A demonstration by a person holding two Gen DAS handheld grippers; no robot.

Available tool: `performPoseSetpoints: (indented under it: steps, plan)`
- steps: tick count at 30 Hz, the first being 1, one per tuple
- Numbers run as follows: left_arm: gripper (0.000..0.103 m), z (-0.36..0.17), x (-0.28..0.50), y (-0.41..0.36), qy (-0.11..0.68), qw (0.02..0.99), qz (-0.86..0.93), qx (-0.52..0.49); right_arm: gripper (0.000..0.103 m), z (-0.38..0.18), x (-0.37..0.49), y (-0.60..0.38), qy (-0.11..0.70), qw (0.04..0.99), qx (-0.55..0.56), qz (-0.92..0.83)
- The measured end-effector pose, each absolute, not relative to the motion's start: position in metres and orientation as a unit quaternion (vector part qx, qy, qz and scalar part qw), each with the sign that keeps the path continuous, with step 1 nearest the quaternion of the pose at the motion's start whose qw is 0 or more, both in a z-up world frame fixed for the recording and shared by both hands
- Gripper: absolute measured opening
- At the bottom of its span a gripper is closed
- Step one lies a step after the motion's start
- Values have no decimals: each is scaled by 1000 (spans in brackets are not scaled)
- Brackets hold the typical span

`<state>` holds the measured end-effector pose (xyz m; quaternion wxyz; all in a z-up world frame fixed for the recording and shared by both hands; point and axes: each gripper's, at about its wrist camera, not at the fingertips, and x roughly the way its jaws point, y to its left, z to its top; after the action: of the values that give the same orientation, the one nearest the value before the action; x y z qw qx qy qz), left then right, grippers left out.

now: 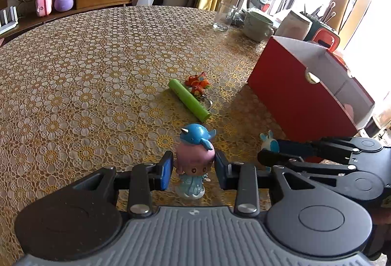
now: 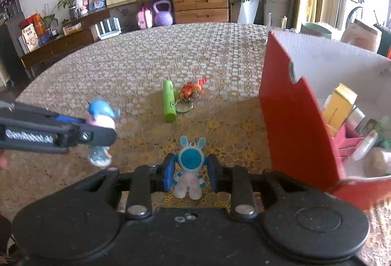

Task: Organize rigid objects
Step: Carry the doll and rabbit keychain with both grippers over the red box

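The left gripper brackets a glossy plastic figurine with pink hair and a blue narwhal hat, fingers just beside its head; contact cannot be told. The right gripper, jaws narrow, flanks a blue-and-white rabbit figurine without visibly touching it. Both toys stand on the lace-patterned tabletop beside a red cardboard box. Farther in lie a smooth green cylinder and an orange keychain toy. The left finger's white lettering is too blurred to read.

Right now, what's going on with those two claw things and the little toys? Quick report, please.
Left gripper brackets pink-haired figurine, contact unclear. Right gripper brackets blue bunny figurine, likewise. Green tube, orange keychain loose. Red box right; path open.
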<state>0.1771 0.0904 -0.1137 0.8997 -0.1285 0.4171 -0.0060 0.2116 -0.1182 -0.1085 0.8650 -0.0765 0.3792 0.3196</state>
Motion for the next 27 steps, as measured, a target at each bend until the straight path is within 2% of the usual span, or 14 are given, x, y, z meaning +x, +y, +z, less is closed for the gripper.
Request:
performPoseSetpoints:
  steps: [18,27]
  plan:
    - [35,-53,175,27,390,918,-36,-69,27,-16,203,-176,303,894,-74,323]
    - [35,-24,199,-21,372,924,-79,-38,27,5,222,-211,278,912,-69,295]
